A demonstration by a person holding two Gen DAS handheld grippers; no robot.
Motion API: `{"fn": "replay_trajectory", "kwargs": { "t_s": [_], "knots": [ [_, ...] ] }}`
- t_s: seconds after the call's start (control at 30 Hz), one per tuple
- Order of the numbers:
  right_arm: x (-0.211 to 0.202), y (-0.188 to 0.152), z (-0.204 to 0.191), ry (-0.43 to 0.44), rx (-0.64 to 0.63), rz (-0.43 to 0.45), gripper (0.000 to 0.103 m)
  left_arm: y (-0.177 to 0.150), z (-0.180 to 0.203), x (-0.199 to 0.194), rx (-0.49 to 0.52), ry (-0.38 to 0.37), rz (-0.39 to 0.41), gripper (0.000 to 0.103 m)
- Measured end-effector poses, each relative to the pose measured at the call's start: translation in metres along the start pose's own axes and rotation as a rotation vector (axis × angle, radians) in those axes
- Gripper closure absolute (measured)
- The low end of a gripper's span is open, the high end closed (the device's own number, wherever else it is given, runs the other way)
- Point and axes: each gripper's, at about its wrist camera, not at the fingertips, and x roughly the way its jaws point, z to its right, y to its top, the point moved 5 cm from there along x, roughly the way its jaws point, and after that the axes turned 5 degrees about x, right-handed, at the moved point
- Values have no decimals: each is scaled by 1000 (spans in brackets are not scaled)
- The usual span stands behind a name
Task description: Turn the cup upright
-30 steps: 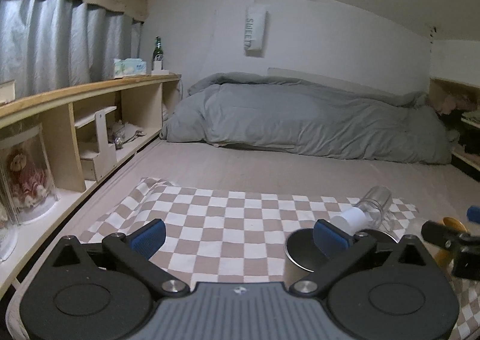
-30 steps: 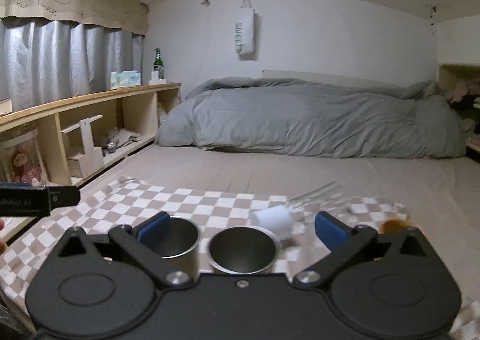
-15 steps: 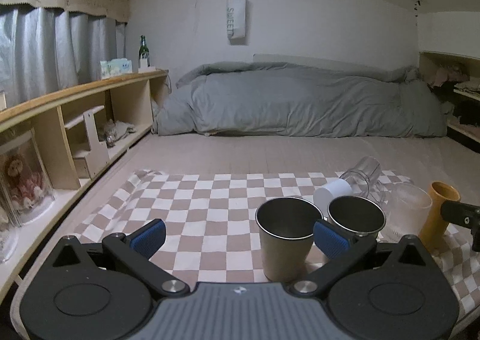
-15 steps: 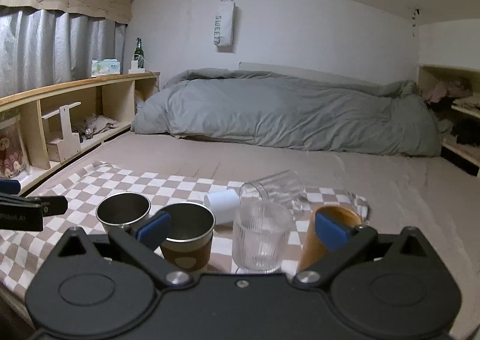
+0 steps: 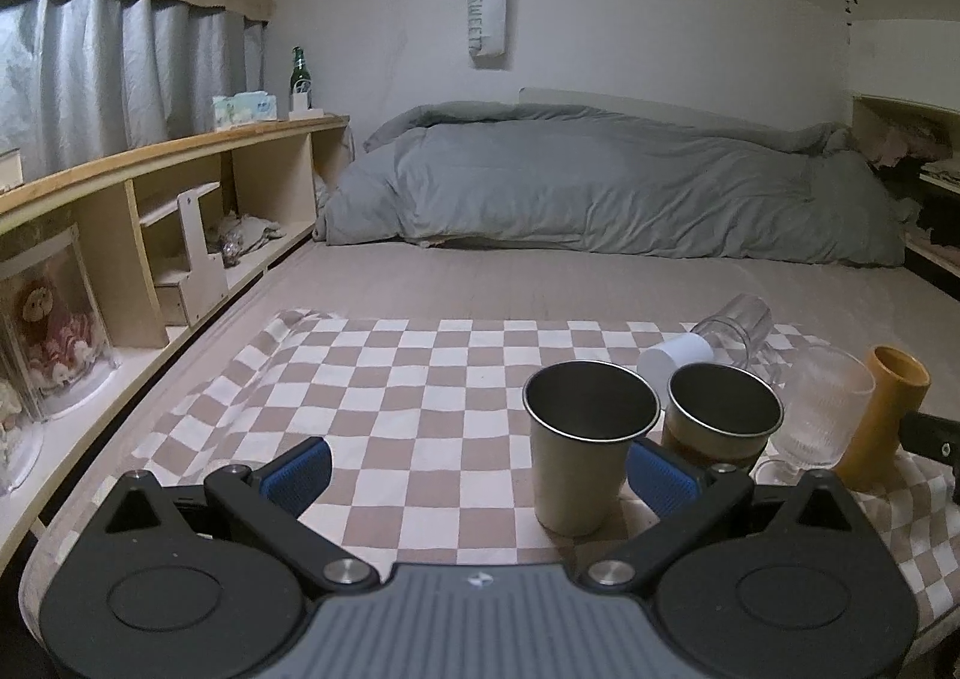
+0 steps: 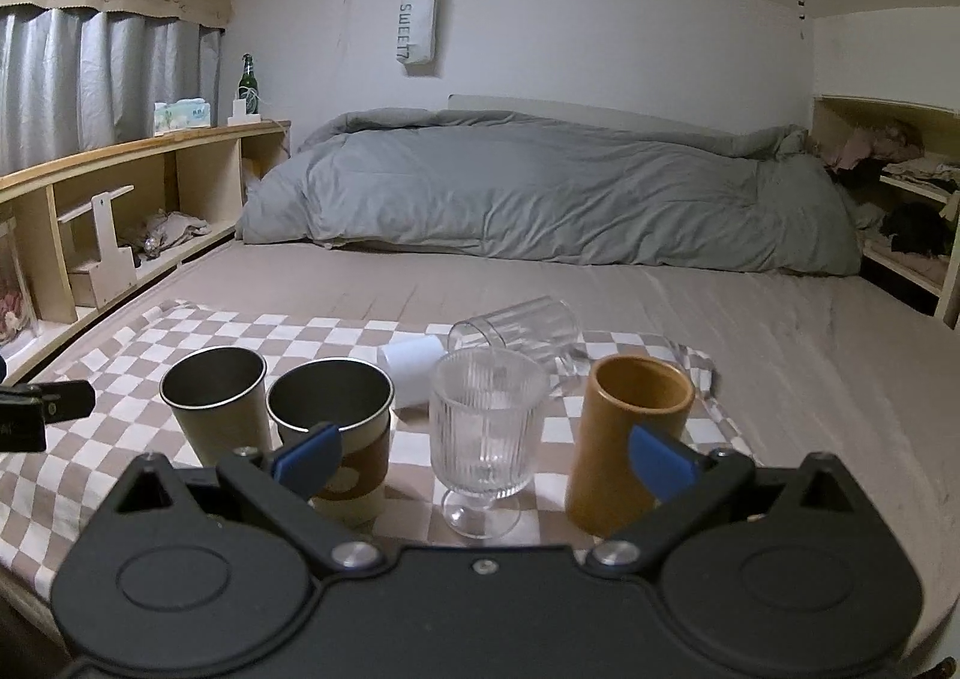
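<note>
On the checkered cloth [image 6: 120, 355] several cups stand upright in a row: a plain steel cup [image 6: 216, 403], a steel cup with a brown sleeve [image 6: 336, 427], a ribbed stemmed glass [image 6: 486, 433] and an ochre cup [image 6: 630, 439]. Behind them a white cup [image 6: 414, 361] and a clear glass mug [image 6: 516, 328] lie on their sides. My right gripper [image 6: 483, 457] is open and empty, just in front of the row. My left gripper [image 5: 480, 475] is open and empty, its right finger beside the plain steel cup [image 5: 588, 445]. The fallen mug [image 5: 732, 325] and white cup [image 5: 675, 358] also show in the left wrist view.
The cloth lies on a beige mattress [image 6: 780, 355]. A grey duvet [image 6: 540, 199] is heaped at the far end. A wooden shelf unit [image 5: 168, 211] runs along the left, another shelf [image 6: 900, 199] at the right. The left gripper's tip [image 6: 48, 409] shows at the left edge.
Both grippers have pulled back and risen from the cups. All the cups now show in both views. No cup has moved.
</note>
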Motion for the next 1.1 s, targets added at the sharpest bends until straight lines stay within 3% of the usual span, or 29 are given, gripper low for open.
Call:
{"fn": "replay_trajectory", "kwargs": {
  "t_s": [1.1],
  "knots": [
    [3, -2, 1, 2, 7, -6, 0, -2, 2, 2, 0, -6, -4, 0]
  ]
}}
